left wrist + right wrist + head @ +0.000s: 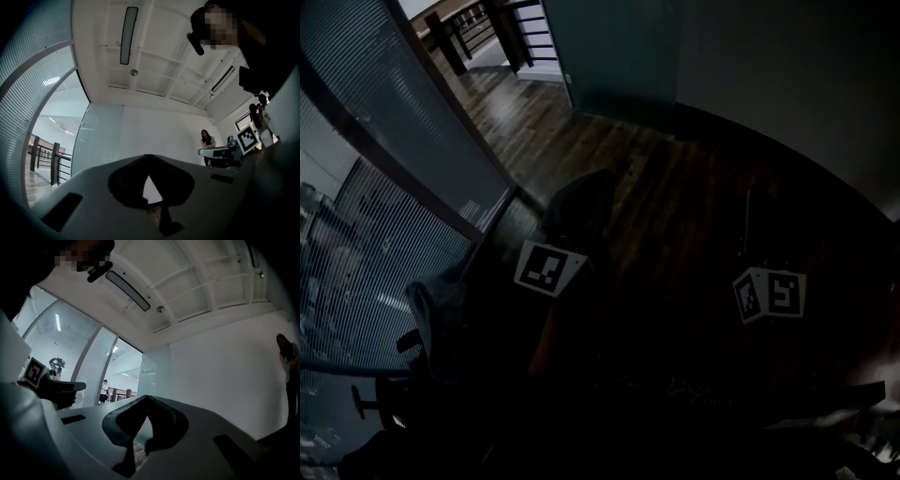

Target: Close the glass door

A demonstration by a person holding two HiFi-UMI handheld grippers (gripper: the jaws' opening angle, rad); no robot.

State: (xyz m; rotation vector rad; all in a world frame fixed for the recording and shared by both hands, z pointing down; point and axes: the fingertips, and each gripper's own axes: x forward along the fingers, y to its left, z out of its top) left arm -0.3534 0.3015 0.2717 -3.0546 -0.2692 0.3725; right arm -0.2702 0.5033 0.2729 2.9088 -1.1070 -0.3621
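Across the wood floor (675, 206), the glass door (609, 52) stands open near railings (530, 42).

The floor (675, 206) is dark wood — planked, faintly glossy; the glass door (619, 47) looks smooth and evenly frosted.

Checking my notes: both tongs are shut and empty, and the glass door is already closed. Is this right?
No: the glass door stands open, as the right gripper view shows. The left tongs and right tongs are shut and empty.
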